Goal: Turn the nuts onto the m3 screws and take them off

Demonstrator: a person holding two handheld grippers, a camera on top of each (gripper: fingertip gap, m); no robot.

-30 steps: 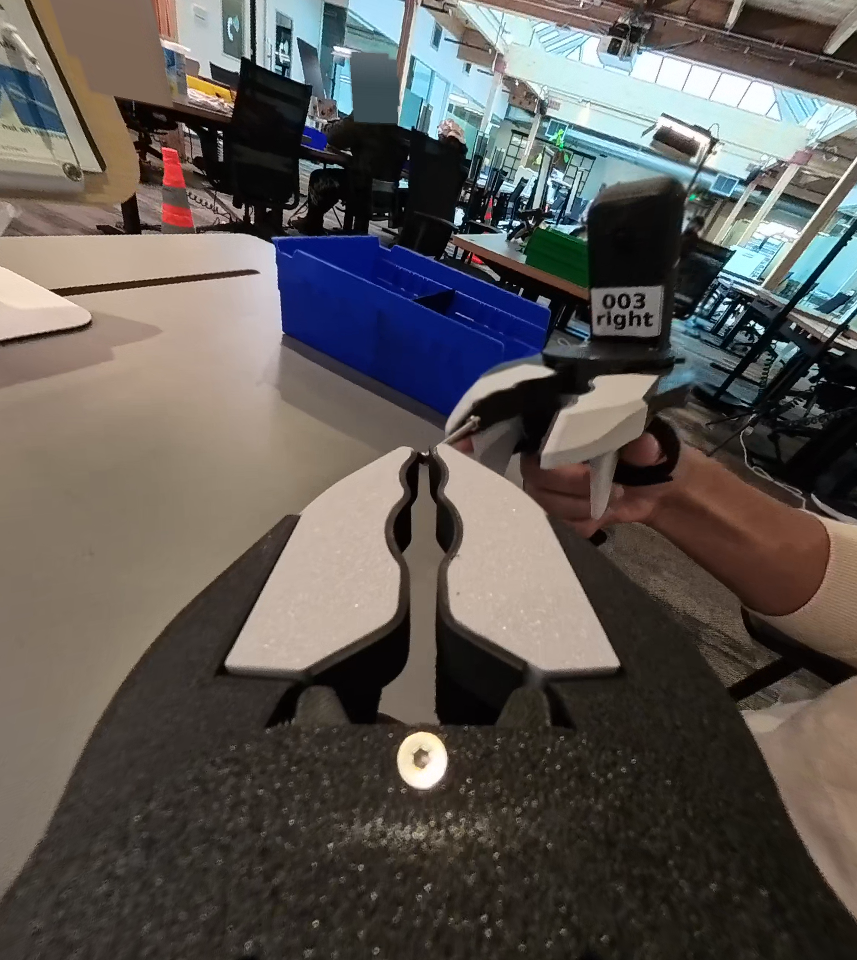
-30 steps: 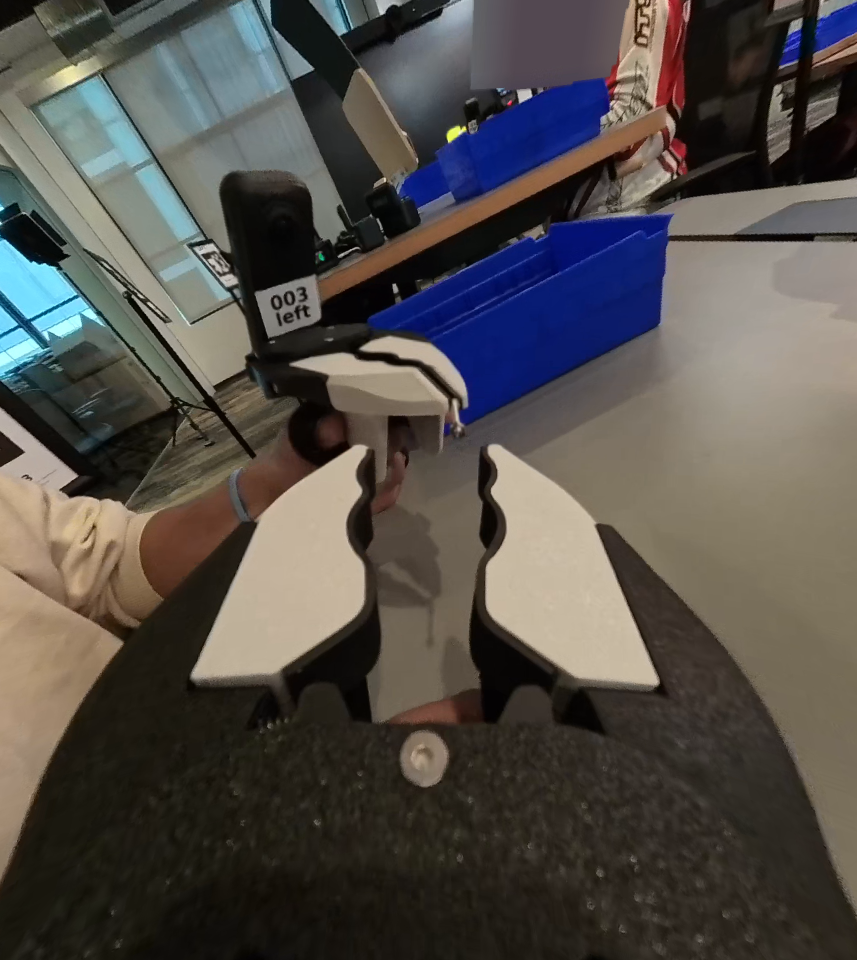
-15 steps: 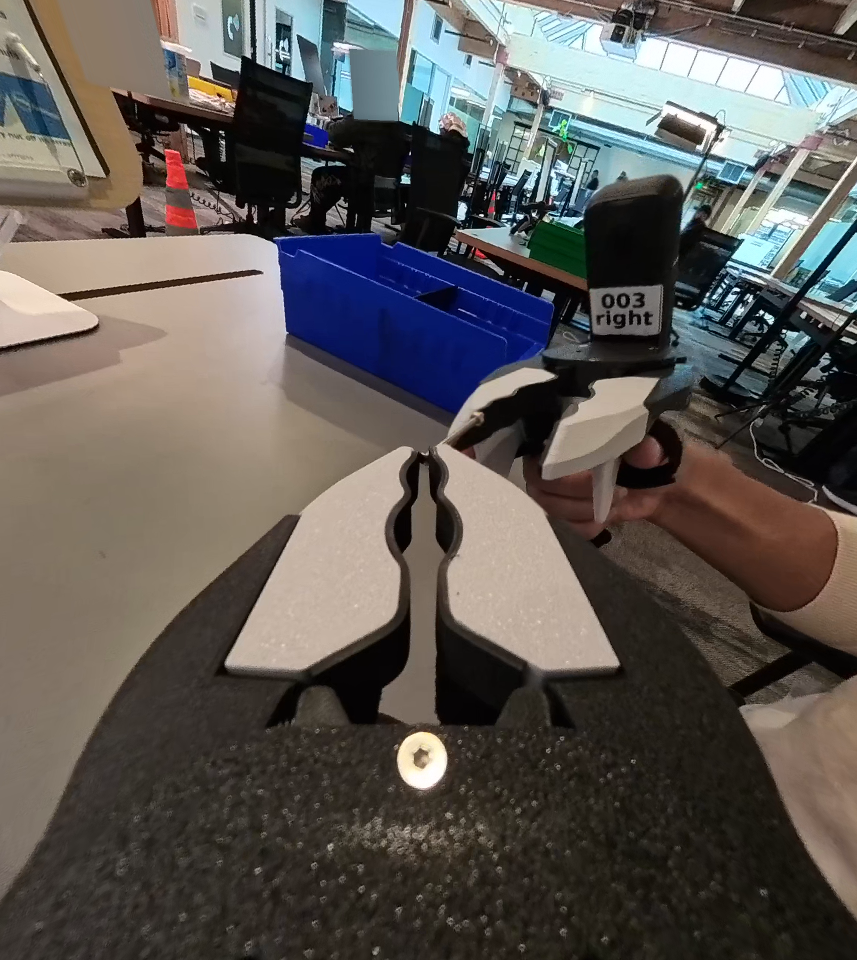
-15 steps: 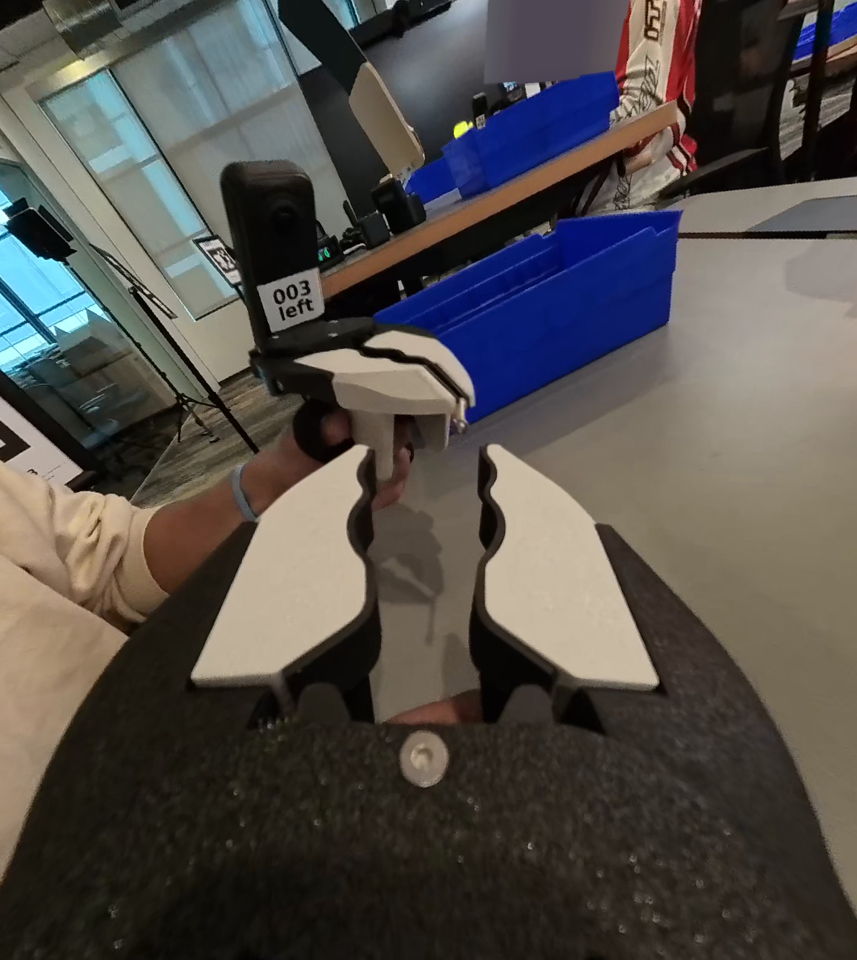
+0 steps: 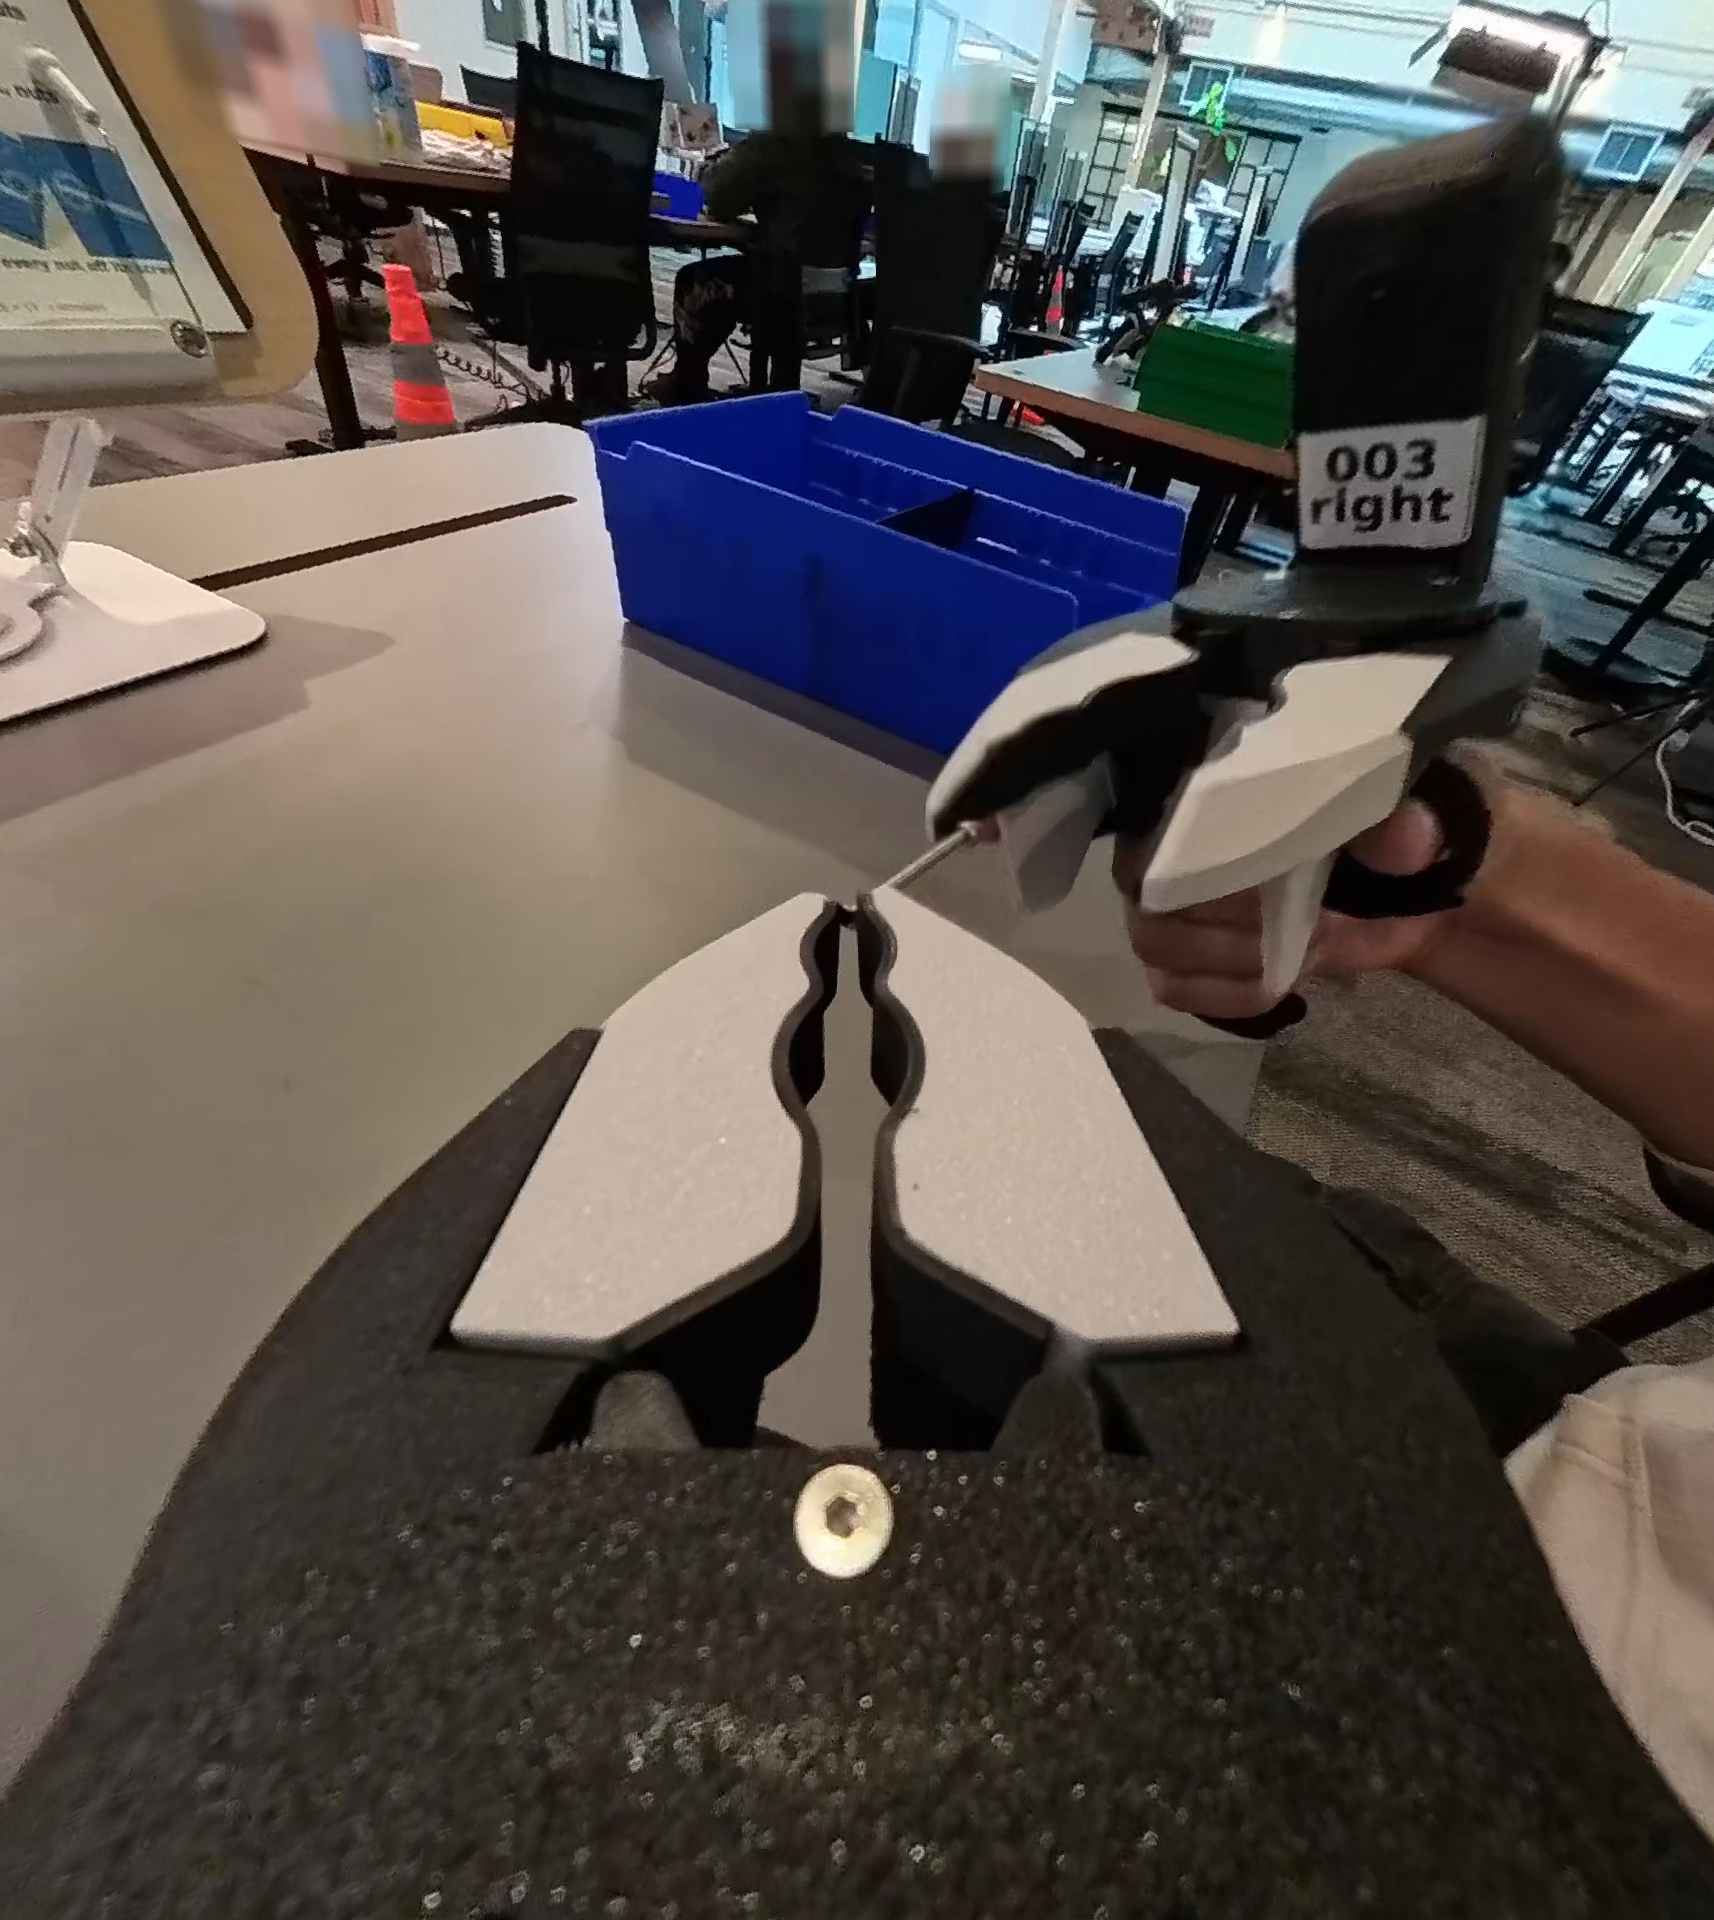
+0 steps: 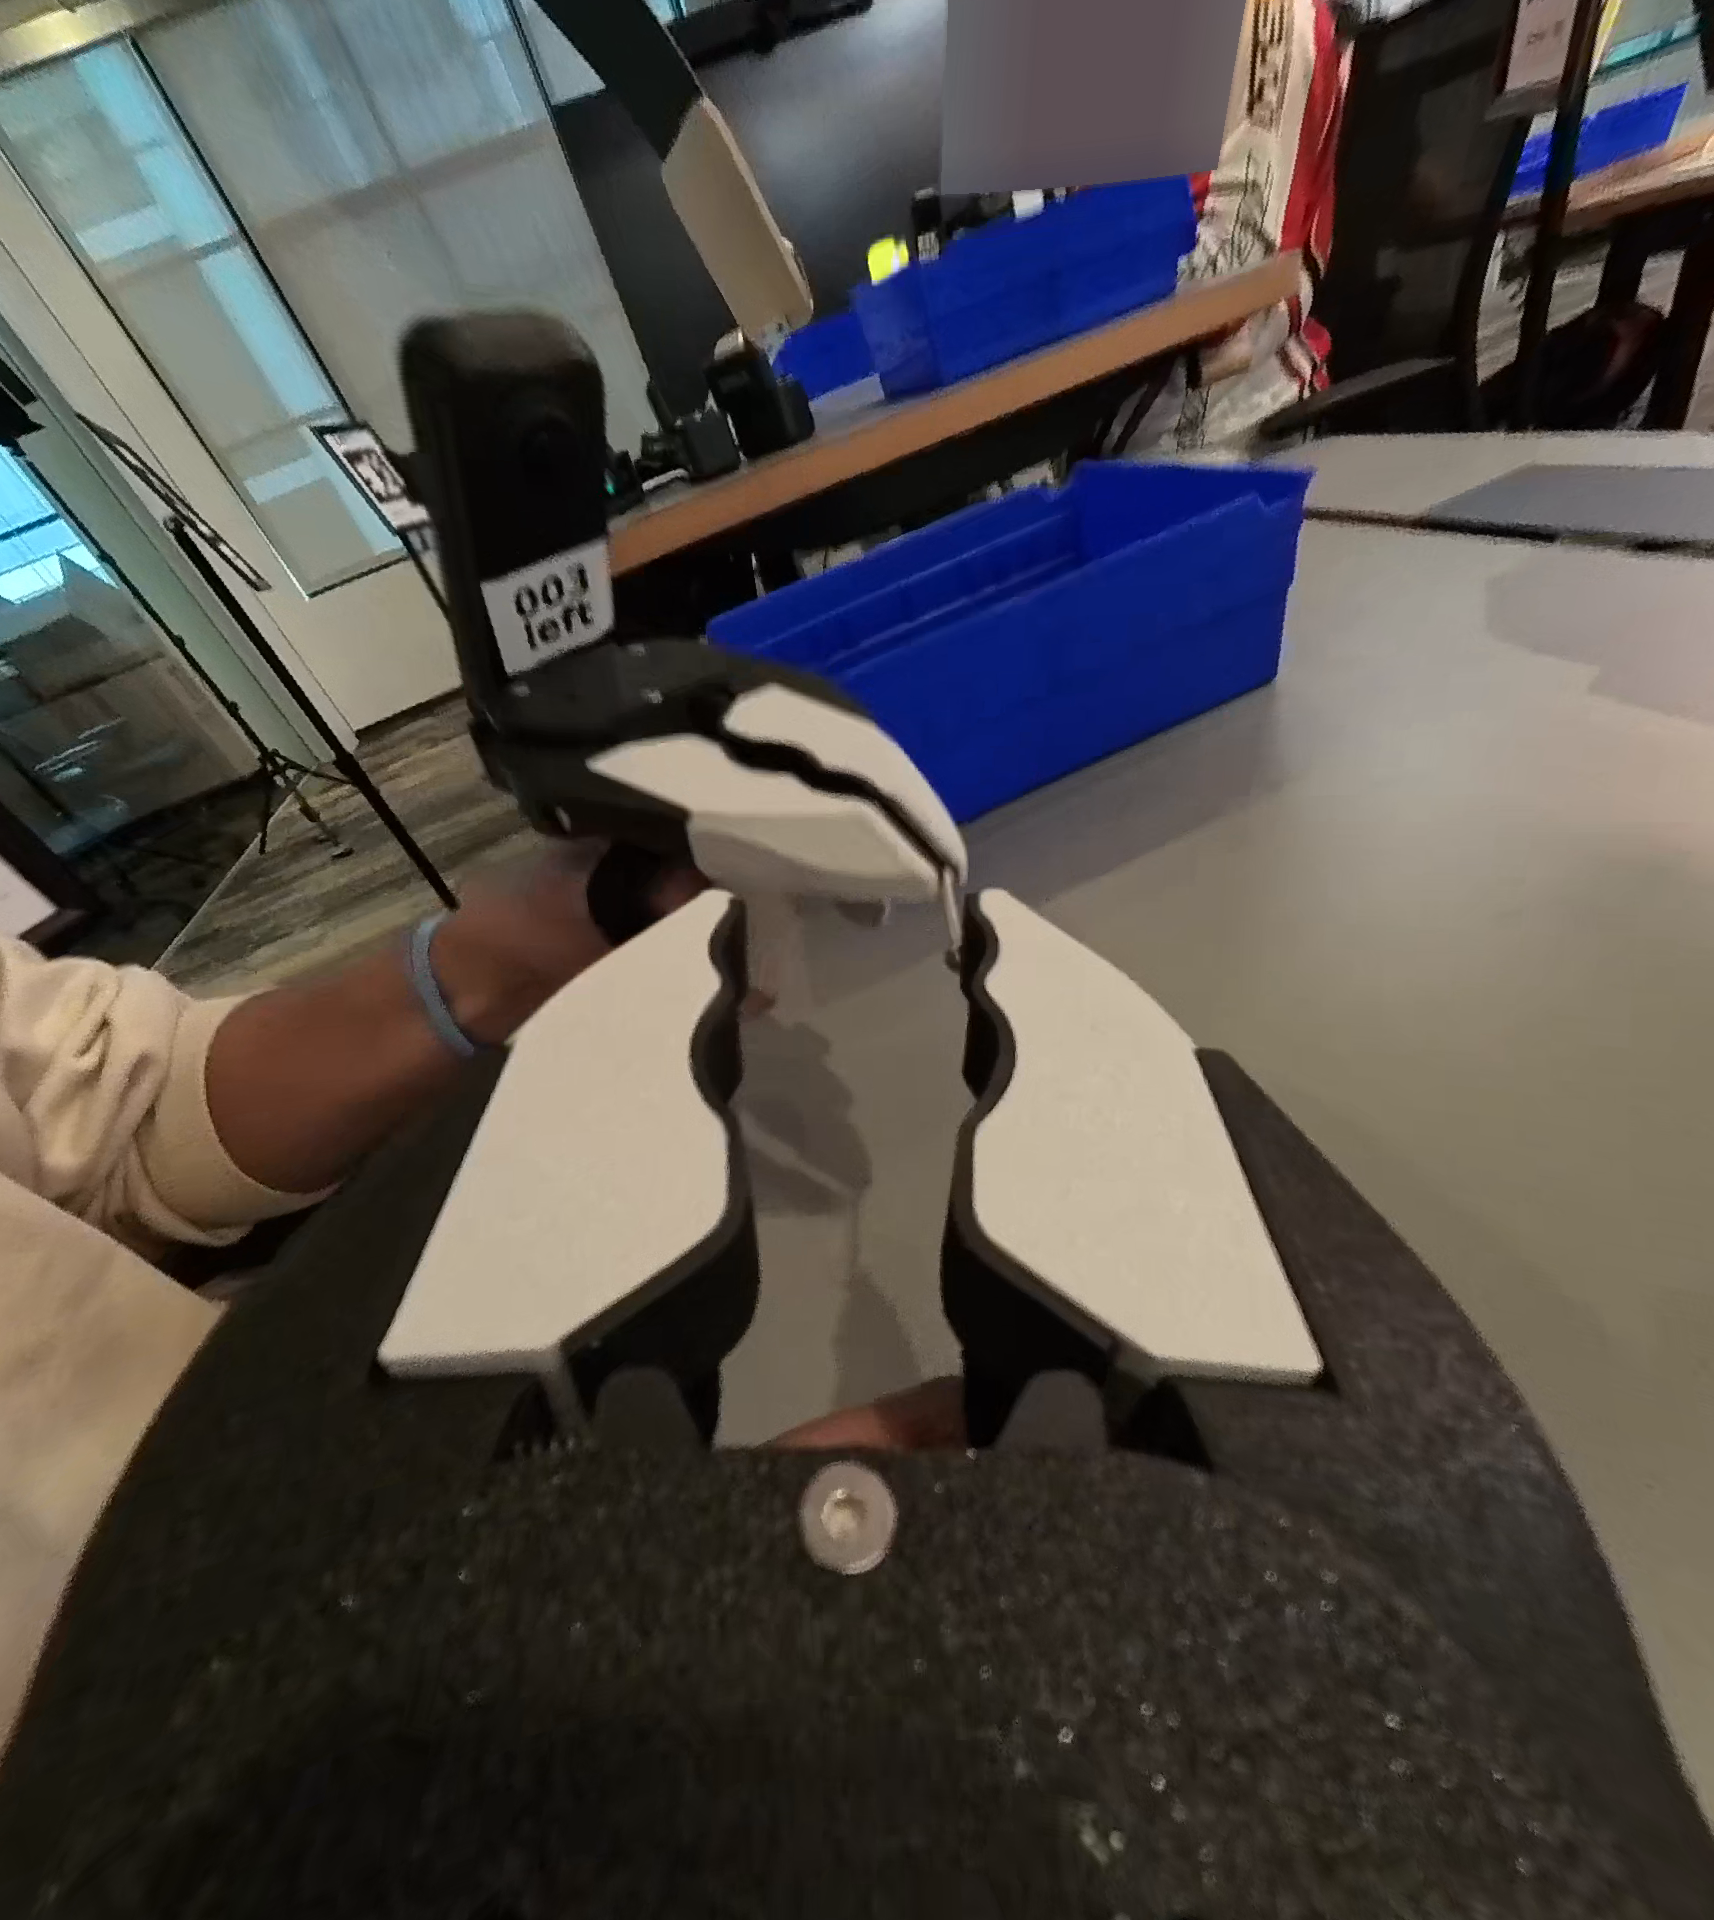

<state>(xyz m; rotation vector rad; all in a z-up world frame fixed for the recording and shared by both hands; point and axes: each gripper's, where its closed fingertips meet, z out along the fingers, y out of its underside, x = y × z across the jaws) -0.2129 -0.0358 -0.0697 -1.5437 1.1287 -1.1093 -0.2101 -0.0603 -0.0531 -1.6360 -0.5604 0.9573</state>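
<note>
My left gripper [image 5: 848, 906] is shut on a thin metal M3 screw [image 5: 920, 862], which sticks out from its tips towards the right gripper [image 5: 1050, 852]. The right gripper is open, and the screw's far end touches its upper fingertip [image 5: 957, 805]. In the right wrist view, my right gripper [image 6: 853, 914] is open with a wide gap. The left gripper [image 6: 948, 868] is shut just above it, with the screw [image 6: 954, 925] hanging beside the right finger [image 6: 1071, 1091]. I cannot make out a nut.
A blue divided bin [image 5: 884, 582] stands on the grey table [image 5: 313, 883] beyond both grippers; it also shows in the right wrist view [image 6: 1040, 644]. A white stand base [image 5: 53, 644] with a sign sits far left. The table edge drops off at right, by the person's forearm [image 5: 1580, 997].
The two grippers have come closer together. The left gripper's tip and screw moved across the right gripper's gap to its right finger. The right gripper stays open and the left stays shut.
</note>
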